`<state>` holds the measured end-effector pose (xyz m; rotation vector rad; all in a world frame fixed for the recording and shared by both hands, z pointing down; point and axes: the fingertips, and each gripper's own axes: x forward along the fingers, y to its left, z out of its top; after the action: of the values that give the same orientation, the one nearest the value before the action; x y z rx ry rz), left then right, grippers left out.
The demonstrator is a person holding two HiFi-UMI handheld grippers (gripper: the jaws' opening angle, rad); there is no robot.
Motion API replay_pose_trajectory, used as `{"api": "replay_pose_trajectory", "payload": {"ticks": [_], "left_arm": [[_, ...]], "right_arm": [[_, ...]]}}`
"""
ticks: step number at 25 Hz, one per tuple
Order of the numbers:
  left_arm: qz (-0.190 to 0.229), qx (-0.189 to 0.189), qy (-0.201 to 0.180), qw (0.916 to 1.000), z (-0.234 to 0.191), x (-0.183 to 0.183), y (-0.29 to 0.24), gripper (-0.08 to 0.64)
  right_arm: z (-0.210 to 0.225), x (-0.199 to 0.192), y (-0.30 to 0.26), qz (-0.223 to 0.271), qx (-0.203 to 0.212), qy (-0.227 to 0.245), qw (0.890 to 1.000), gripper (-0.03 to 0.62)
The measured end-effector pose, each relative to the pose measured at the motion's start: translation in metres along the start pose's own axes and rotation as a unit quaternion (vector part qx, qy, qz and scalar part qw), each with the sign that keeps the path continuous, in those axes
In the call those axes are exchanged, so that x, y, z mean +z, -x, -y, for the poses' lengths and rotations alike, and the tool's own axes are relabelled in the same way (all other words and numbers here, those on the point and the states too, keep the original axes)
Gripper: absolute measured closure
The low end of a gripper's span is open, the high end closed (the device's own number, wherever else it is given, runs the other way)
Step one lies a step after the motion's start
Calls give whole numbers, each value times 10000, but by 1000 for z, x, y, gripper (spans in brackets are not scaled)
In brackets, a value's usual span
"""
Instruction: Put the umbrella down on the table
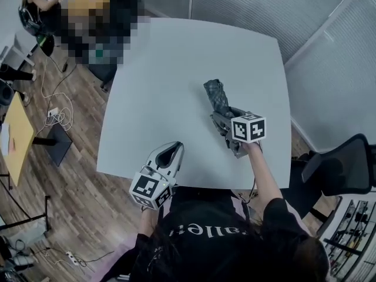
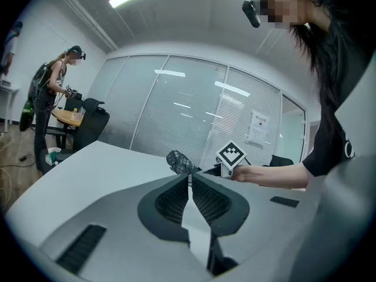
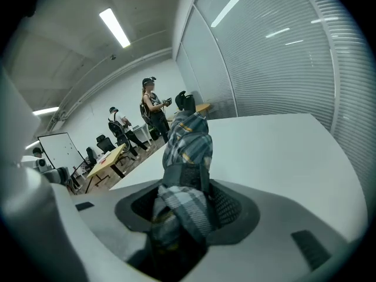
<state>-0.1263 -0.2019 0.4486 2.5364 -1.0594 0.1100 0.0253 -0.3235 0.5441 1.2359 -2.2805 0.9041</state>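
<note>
Half the umbrella (image 1: 216, 94) hides inside the right gripper (image 1: 225, 122).

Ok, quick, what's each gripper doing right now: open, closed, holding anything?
Left gripper: closed, nothing between its jaws.
Right gripper: closed on the folded umbrella.

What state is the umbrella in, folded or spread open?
Folded: the umbrella is a compact plaid bundle with a strap round it, clamped in the right gripper.
</note>
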Motion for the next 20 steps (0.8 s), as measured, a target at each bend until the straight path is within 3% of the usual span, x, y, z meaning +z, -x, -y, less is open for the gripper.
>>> {"api": "replay_pose_trajectory", "payload": {"ticks": [6,11,15,20], "left_arm": [[70,194,142,9997,-6,5,-1,526],[133,474,274,9984,-11,4,-2,526],[149,695,313,9970,-23,3,-5,526],[132,975,363,9945,-36,1,-1,526]], "right_arm": [[23,29,-48,-523,-9,724,9960,376],[44,28,-93,-1055,-125,1164,9875,376],[59,16,-134,-1377,-181,1020,9850,376],[74,-7,-164,-1542,-383,428,9864,376]]}}
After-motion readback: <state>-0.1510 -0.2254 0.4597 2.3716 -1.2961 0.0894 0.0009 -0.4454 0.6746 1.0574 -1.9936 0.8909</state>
